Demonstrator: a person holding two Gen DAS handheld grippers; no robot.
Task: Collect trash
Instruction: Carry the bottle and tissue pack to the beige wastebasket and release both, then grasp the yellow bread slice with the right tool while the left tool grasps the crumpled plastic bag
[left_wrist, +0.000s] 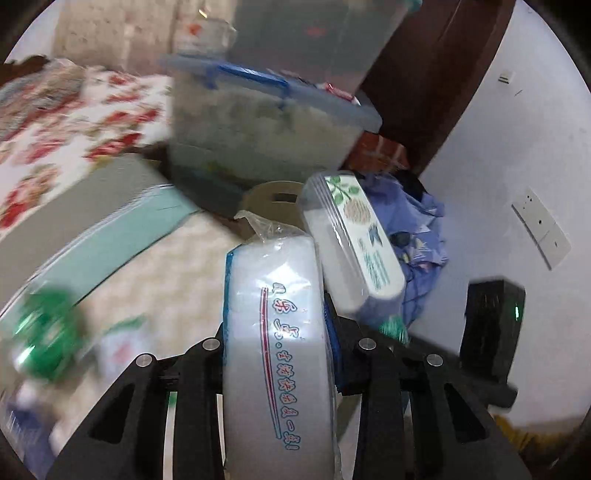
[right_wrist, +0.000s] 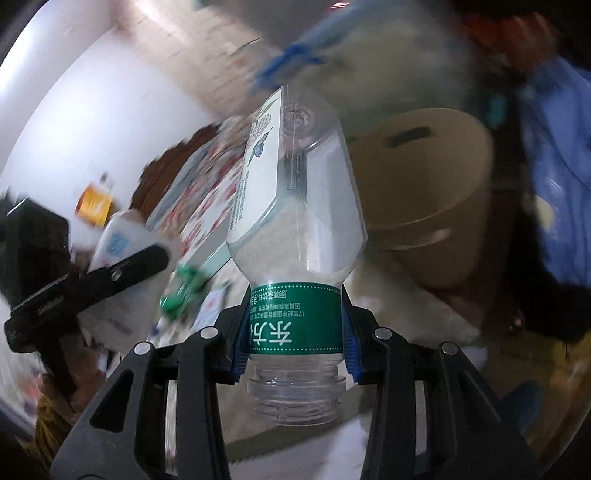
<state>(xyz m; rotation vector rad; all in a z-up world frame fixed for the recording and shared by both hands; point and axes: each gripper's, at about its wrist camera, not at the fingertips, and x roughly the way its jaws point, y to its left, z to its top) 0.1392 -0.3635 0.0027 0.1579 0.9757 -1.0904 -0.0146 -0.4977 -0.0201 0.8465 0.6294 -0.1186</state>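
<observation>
The left gripper (left_wrist: 275, 354) pinches a white plastic-wrapped packet (left_wrist: 275, 332). The right gripper (right_wrist: 295, 328) pinches a clear empty bottle (right_wrist: 295, 206) by its green-labelled neck, base pointing away. Beyond sits a tan bin (right_wrist: 424, 192) with a slotted lid.

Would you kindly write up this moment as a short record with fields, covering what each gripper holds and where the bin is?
left gripper: shut on a white packet in clear wrap with red and blue print
right gripper: shut on an empty clear bottle, gripped at its green label band, cap off, mouth towards the camera
bin: tan round bin with a slotted lid, just beyond both held items
behind bin: stacked clear storage boxes with blue latches
image quality: background blurred
</observation>
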